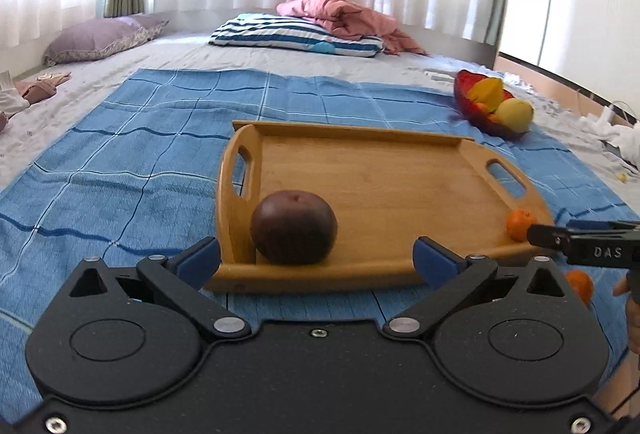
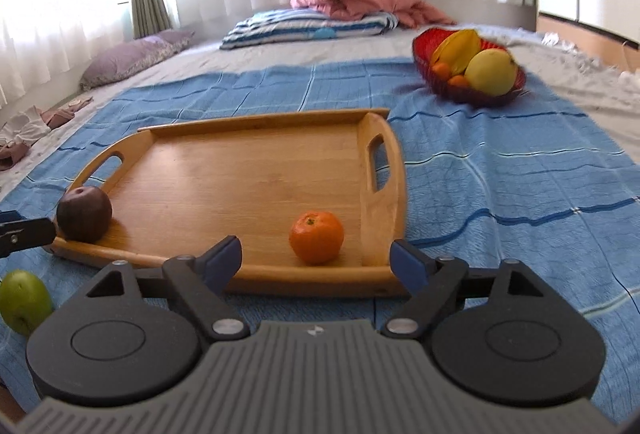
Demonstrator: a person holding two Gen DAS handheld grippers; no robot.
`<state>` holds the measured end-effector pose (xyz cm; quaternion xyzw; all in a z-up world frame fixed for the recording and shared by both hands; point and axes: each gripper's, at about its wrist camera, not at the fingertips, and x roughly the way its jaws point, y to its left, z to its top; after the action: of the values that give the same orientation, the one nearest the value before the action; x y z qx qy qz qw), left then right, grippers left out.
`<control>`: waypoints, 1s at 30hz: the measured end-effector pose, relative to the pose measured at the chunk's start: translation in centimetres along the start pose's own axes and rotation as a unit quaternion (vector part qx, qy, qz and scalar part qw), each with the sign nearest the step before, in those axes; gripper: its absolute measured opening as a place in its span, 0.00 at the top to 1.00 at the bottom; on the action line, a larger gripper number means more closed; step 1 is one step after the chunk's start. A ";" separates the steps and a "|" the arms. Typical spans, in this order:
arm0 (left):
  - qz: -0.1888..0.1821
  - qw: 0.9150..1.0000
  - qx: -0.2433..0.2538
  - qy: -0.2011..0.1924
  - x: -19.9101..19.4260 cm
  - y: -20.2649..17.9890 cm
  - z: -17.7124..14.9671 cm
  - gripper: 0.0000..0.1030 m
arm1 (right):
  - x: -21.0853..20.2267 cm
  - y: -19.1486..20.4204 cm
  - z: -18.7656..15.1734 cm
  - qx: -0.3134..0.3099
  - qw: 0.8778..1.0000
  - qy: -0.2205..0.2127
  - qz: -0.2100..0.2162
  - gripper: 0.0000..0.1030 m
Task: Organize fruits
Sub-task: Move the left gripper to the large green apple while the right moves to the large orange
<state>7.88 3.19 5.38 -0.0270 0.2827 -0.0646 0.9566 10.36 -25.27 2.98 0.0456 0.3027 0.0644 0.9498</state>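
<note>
Left wrist view
Left gripper: spread wide, empty, at the wooden tray's near rim.
Dark plum: inside tray, near-left corner against the wall; probably set there to sort.
Tangerine: tray's near-right corner, beside right gripper's tip.
Red bowl: beyond tray, right, holding remaining fruit.

Right wrist view
Right gripper: parted, gripping nothing, just short of tray.
Tangerine: free on tray floor, near-right corner, upright.
Green fruit: off tray, left, on the blue cloth; likely next.
</note>
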 end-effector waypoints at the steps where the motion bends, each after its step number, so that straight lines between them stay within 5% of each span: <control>1: -0.002 1.000 0.003 -0.005 -0.4 -0.1 -0.4 0.00 | -0.3 0.0 -0.3 0.000 1.000 -0.007 -0.003 0.13; 11: 0.006 1.000 0.016 -0.009 -1.9 -0.7 -3.2 0.00 | -2.6 -0.3 -3.6 0.035 0.996 -0.078 -0.028 0.10; 16: 0.015 1.000 0.010 -0.016 -2.6 -0.5 -4.3 0.00 | -3.5 -0.1 -5.0 0.027 0.993 -0.108 -0.047 0.00; 30: 0.051 0.999 0.018 0.000 -2.2 -0.6 -6.7 0.00 | -2.9 -0.4 -7.4 0.057 0.991 -0.106 -0.061 0.00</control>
<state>2.33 2.75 1.01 0.0044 0.2822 -0.0207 0.9591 3.80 -25.75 -1.43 0.0881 0.2054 -0.0161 0.9746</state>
